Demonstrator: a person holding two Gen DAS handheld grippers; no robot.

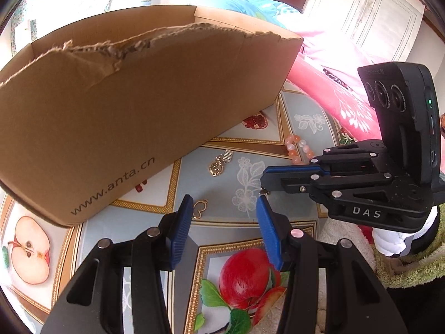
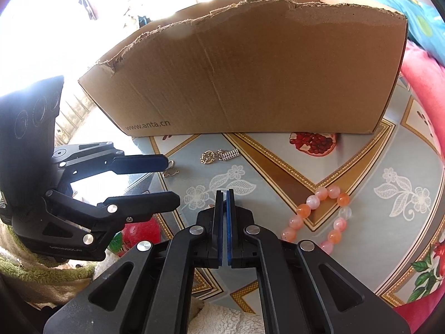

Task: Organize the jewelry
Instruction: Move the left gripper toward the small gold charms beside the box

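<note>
Jaws of the left gripper (image 1: 224, 208) stand parted with nothing between the pads, angled down at the table (image 1: 300, 128); those of the right gripper (image 2: 225, 197) are pressed together, and a tiny glint of metal shows at their tip, though I cannot tell whether they pinch anything. Taking the cardboard box (image 1: 144, 105) as the landmark, the jewelry lies on the table in front of its printed wall: a gold heart-shaped pendant (image 1: 200, 208) nearest, just ahead of the left gripper's left pad; a round gold charm (image 1: 219, 164) with its silver clasp a little further along that wall; a pink bead bracelet (image 2: 319, 217) further still, beside the right gripper. The pendant's long axis runs roughly along the left gripper's line, so that hand looks better placed to take it.
</note>
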